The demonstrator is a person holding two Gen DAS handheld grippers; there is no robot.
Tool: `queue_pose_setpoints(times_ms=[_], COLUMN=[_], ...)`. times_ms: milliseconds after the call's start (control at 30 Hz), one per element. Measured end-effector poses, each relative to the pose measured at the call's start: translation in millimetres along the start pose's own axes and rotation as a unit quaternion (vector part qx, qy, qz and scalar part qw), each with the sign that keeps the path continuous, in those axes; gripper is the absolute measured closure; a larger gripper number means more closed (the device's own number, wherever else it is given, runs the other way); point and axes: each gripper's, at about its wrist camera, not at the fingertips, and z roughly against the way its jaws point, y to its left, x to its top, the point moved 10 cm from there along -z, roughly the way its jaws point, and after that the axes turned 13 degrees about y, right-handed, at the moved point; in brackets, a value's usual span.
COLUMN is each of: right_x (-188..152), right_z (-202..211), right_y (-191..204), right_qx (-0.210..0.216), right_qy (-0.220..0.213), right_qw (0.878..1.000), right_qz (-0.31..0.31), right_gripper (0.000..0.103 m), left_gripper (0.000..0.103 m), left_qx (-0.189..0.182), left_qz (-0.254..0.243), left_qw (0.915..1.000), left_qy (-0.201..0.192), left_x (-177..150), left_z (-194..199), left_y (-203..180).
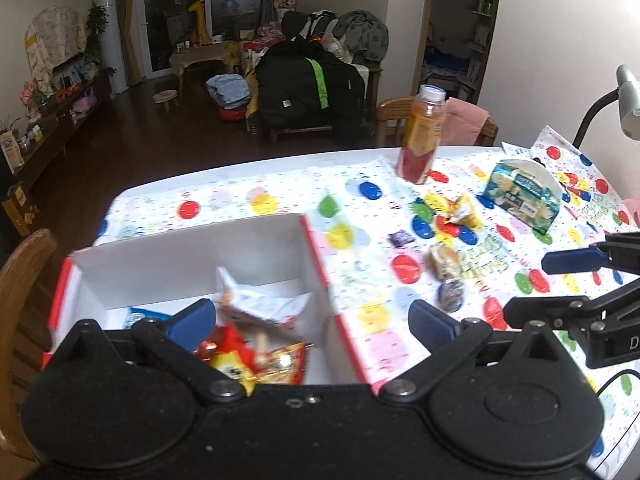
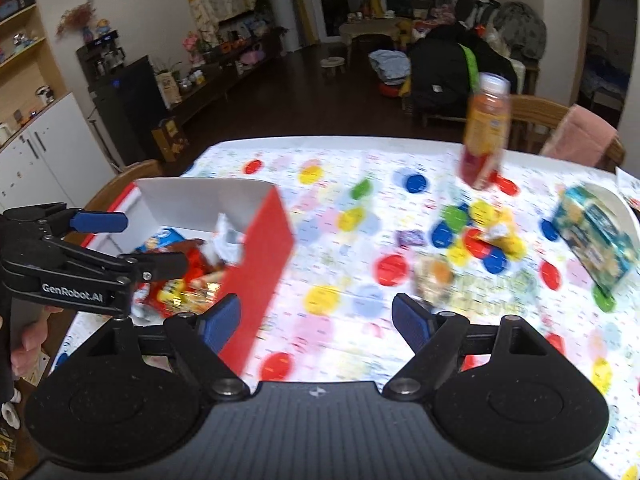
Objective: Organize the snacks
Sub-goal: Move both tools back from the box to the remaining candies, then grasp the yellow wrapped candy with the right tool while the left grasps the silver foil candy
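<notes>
Currently both your grippers are spread apart and empty, the left gripper point(image 1: 312, 316) over the white-and-red box point(image 1: 192, 256) at the table's near-left corner, so next the right gripper point(image 2: 316, 320) must reach mid-table for the loose snacks point(image 1: 444, 264).

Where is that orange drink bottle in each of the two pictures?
Left wrist view: the bottle stands upper right of centre, near the table's far edge.
Right wrist view: the bottle stands upper right, blurred, by the same far edge.
Shared landmark: the red-and-white box, to the bottle's lower left in both.
</notes>
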Motion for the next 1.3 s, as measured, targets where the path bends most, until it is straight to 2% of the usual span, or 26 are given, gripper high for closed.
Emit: queue_pose_setpoints(times_ms=[300, 633, 967, 1300], right_x=[-13, -6, 35, 61], right_z=[9, -15, -70, -130], right_y=[-94, -170, -214, -225], right_qx=[-0.042, -0.053, -0.051, -0.037], right_qy=[0.009, 0.031, 0.055, 0.084], right_qw=[0.999, 0.998, 0.997, 0.996], right_qz=[-0.016, -0.013, -0.013, 0.004], right_gripper=[0.02, 0.02, 0.02, 0.02], left_gripper=[0.001, 0.001, 0.007, 0.014], left_qx=[-0.004, -0.002, -0.007, -0.018], left_qz=[-0.015, -0.024, -0.014, -0.004], left_qw=[0.9999, 0.9996, 0.9984, 0.9968], left_qy=[0.001, 0.018, 0.054, 0.078], left_x=[15, 24, 22, 19], left_z=[-27, -75, -125, -161], left_y=[-68, -122, -142, -150])
